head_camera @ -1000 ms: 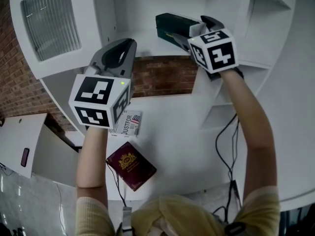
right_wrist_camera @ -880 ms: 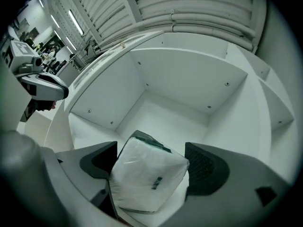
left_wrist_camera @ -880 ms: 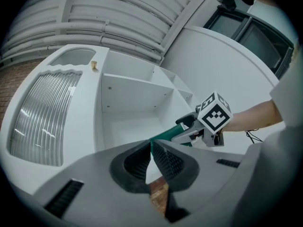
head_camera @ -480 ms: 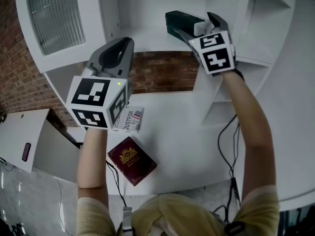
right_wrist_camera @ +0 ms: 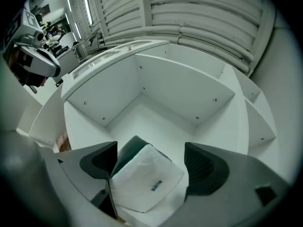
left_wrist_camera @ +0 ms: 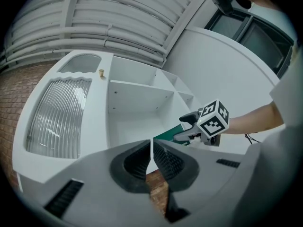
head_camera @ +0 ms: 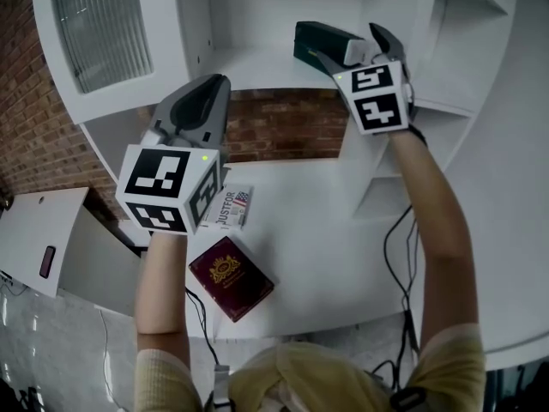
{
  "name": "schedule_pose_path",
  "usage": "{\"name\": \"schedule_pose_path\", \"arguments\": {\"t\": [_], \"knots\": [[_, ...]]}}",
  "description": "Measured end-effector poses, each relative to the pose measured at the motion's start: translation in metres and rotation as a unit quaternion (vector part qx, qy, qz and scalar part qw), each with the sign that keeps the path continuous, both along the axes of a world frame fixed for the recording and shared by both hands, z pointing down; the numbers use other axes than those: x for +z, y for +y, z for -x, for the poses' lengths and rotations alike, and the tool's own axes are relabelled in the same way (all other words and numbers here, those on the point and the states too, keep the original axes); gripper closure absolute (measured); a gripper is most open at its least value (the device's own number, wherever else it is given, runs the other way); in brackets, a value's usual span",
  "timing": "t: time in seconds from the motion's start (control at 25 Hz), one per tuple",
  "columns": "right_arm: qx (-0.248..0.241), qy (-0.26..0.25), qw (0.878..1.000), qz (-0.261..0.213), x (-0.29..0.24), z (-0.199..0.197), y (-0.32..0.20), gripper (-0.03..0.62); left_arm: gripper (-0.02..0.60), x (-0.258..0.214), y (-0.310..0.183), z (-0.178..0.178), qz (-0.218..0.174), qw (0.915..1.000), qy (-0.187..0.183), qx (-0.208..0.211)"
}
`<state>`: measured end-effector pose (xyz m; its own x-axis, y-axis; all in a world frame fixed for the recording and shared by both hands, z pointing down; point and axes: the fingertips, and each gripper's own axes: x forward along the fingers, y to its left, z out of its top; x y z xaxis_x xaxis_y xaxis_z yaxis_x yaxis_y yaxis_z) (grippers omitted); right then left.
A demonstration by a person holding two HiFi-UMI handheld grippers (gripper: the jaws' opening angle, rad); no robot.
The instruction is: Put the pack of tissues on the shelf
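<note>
The right arm reaches up to the shelf (right_wrist_camera: 156, 112), its right claw (head_camera: 352, 48) spread around the pack of tissues (right_wrist_camera: 144, 183), which lies on the shelf board. The left claw (left_wrist_camera: 152, 156), pressed together and empty, hangs over the worktop (head_camera: 317, 221). The pack's near end is cut off.

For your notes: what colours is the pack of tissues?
Dark green pack of tissues, white end; best in right gripper view.

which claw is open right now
The right claw: its jaws stand apart on either side of the pack of tissues. The left claw has its jaws together, nothing between them.
</note>
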<state>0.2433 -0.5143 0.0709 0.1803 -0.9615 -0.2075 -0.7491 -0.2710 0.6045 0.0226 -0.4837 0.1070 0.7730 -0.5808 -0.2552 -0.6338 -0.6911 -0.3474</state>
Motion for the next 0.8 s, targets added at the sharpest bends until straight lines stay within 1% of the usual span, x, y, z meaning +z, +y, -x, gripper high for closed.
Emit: {"name": "schedule_pose_path", "arguments": {"t": [0.2, 0.4, 0.8], "knots": [[-0.021, -0.015, 1.000, -0.003, 0.005, 0.011, 0.009, 0.184, 0.578, 0.000, 0.002, 0.005, 0.007, 0.9999, 0.012, 0.005], [-0.051, -0.045, 0.997, -0.026, 0.007, 0.022, 0.029, 0.184, 0.578, 0.002, 0.009, 0.007, 0.013, 0.9993, 0.029, 0.020], [-0.110, -0.120, 0.986, -0.047, 0.022, 0.046, 0.079, 0.186, 0.578, 0.002, 0.023, 0.012, 0.009, 0.9974, 0.062, 0.037]]}}
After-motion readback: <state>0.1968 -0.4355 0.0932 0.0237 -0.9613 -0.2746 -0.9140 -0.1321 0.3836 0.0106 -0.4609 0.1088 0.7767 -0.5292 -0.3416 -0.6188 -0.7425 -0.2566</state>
